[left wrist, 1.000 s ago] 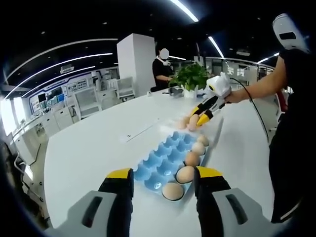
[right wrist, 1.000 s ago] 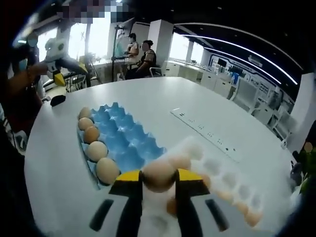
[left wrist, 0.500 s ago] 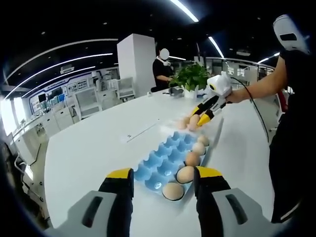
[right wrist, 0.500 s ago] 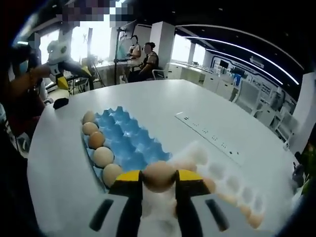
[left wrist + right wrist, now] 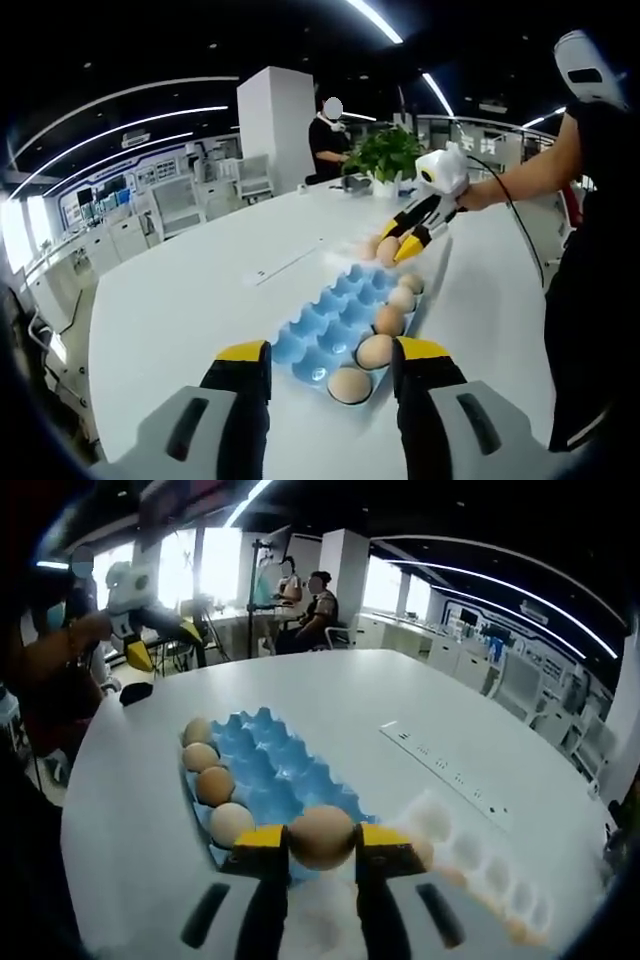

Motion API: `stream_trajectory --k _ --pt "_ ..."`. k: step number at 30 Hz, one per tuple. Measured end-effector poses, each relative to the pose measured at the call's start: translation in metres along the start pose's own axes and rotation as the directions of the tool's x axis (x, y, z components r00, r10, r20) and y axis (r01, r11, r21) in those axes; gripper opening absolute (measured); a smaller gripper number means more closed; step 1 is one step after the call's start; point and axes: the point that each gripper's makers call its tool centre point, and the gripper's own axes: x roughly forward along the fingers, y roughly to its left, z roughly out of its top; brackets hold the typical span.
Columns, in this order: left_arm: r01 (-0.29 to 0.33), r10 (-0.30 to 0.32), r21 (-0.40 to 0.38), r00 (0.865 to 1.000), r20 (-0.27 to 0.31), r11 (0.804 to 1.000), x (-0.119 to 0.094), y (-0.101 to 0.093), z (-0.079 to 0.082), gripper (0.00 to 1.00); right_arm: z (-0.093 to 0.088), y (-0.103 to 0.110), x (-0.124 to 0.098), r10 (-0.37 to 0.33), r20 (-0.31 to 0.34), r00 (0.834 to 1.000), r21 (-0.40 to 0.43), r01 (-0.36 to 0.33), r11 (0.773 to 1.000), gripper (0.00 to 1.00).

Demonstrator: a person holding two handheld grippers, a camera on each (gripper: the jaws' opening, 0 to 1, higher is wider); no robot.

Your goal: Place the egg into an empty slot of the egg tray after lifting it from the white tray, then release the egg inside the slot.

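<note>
**Carry the egg over to a free blue cup**

In the right gripper view, the right gripper (image 5: 321,842) is closest, and it holds one brown egg (image 5: 321,836) between its two yellow tips. The egg is up in the air, above the near end of the blue egg tray (image 5: 285,780), where it meets the white tray (image 5: 470,865). Four eggs (image 5: 213,783) sit in a row along one long edge of the blue tray. The other cups look free. Farther off, near the far edge of the tabletop (image 5: 330,695), the left gripper (image 5: 160,640) waits in a hand.

In the left gripper view, the left gripper (image 5: 330,365) hangs with its tips apart and nothing between them, above the near end of the blue tray (image 5: 335,320).

To do this step well, I think the right gripper should keep a soft, steady hold, move slowly over a free cup next to the row, and stay clear of the eggs there. It should go straight down until the egg rests in the cup, and only then let go, so the egg does not drop or crack
</note>
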Motion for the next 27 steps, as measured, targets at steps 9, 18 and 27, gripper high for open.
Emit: stream_trajectory --k 9,18,27 --pt "-0.004 0.004 -0.001 1.0 0.002 1.0 -0.001 0.001 0.0 0.49 0.021 0.022 0.021 0.057 0.027 0.998 -0.026 -0.057 0.998 0.25" --pt "-0.009 0.009 -0.004 1.0 0.005 1.0 -0.003 0.004 -0.001 0.49 0.034 0.039 0.04 0.101 0.043 0.994 -0.04 -0.099 0.994 0.25" --pt "-0.005 0.005 -0.004 1.0 0.003 1.0 -0.002 0.005 -0.002 0.49 0.052 0.057 0.059 0.144 0.068 0.987 -0.049 -0.141 0.989 0.25"
